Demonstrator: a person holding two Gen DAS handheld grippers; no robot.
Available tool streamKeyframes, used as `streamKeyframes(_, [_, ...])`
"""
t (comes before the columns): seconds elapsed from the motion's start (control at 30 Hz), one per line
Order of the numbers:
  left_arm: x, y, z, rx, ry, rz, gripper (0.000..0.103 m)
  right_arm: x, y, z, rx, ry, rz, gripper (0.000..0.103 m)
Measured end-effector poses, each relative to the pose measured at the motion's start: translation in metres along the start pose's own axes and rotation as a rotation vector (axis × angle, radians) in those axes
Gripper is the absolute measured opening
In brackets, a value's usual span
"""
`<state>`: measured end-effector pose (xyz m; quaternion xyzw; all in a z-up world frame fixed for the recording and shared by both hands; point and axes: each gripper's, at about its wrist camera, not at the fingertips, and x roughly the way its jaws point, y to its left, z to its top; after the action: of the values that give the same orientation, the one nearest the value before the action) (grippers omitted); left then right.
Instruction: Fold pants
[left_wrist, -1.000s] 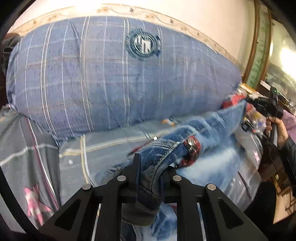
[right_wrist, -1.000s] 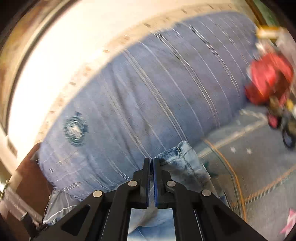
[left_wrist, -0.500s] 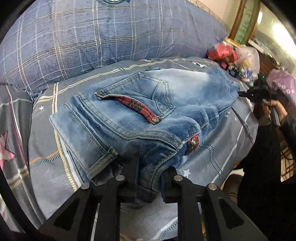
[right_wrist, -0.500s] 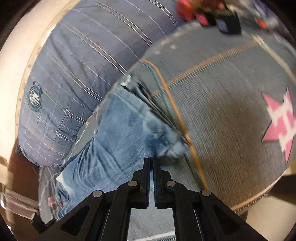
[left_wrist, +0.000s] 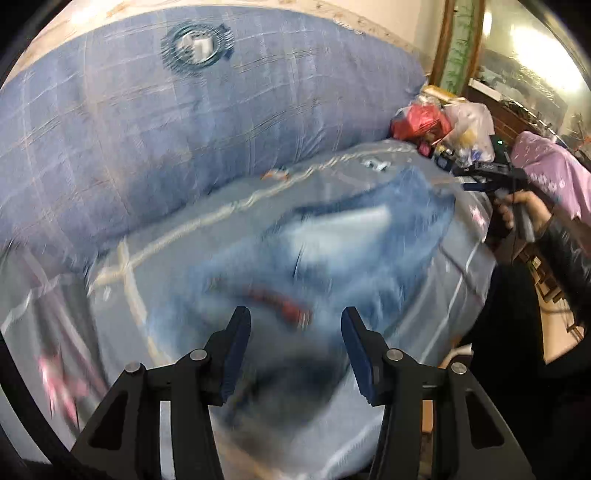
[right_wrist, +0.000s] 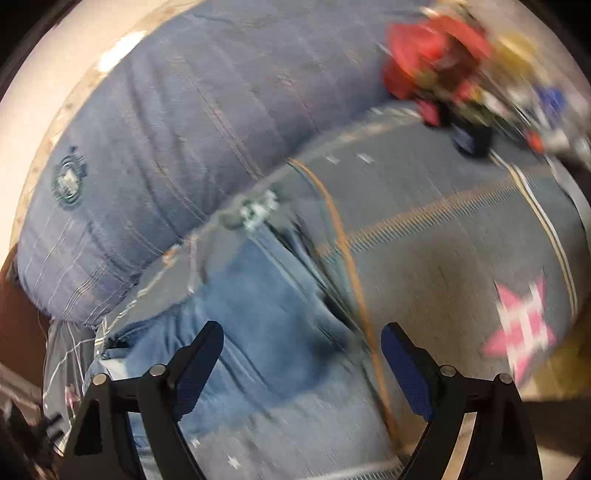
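Note:
The blue jeans (left_wrist: 332, 251) lie spread on the grey bedsheet (left_wrist: 177, 258), blurred by motion in the left wrist view, with their red-trimmed pocket (left_wrist: 280, 302) just ahead of my left gripper (left_wrist: 295, 328). That gripper's jaws are opening and hover above the waistband without pressing on the cloth. In the right wrist view the jeans (right_wrist: 258, 314) lie below my right gripper (right_wrist: 303, 343), whose jaws are opening wide above the denim and hold nothing. The right gripper (left_wrist: 484, 177) also shows at the far end of the jeans, in a person's hand (left_wrist: 524, 210).
A big blue checked quilt (left_wrist: 184, 122) is piled along the wall behind the jeans. Red and clear bags of clutter (left_wrist: 439, 125) sit at the bed's far corner. The sheet (right_wrist: 443, 240) with a pink star (right_wrist: 521, 328) stretches right of the jeans.
Both grippers have let go of the jeans and opened; half a second ago each was still shut on the denim. The jeans now lie flat on the sheet, and both views have shifted.

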<state>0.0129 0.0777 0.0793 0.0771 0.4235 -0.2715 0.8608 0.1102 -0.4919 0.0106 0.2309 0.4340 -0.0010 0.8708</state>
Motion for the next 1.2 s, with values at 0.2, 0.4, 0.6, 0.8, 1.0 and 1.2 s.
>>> streamKeyframes(0.2, [0.106,0.008,0.077,-0.146,0.184,-0.064,0.053,0.045,0.044,0.028,-0.104,-0.002,0.028,0.085])
streamKeyframes(0.4, [0.186,0.011,0.092,-0.240,0.346,0.005,0.008,0.071,0.037,0.045,-0.065,0.004,0.000,0.072])
streamKeyframes(0.6, [0.179,0.030,0.103,-0.332,0.277,0.007,0.000,0.092,0.036,0.052,-0.128,0.040,-0.048,0.017])
streamKeyframes(0.8, [0.175,0.052,0.120,-0.411,0.239,-0.016,0.000,0.074,0.039,0.052,-0.140,-0.077,-0.057,0.013])
streamKeyframes(1.0, [0.180,0.032,0.116,-0.365,0.273,-0.068,0.014,0.078,0.038,0.050,-0.136,-0.075,-0.072,0.013])
streamKeyframes(1.2, [0.200,0.023,0.107,-0.375,0.324,-0.054,0.053,0.076,0.031,0.044,-0.094,-0.065,-0.060,0.013])
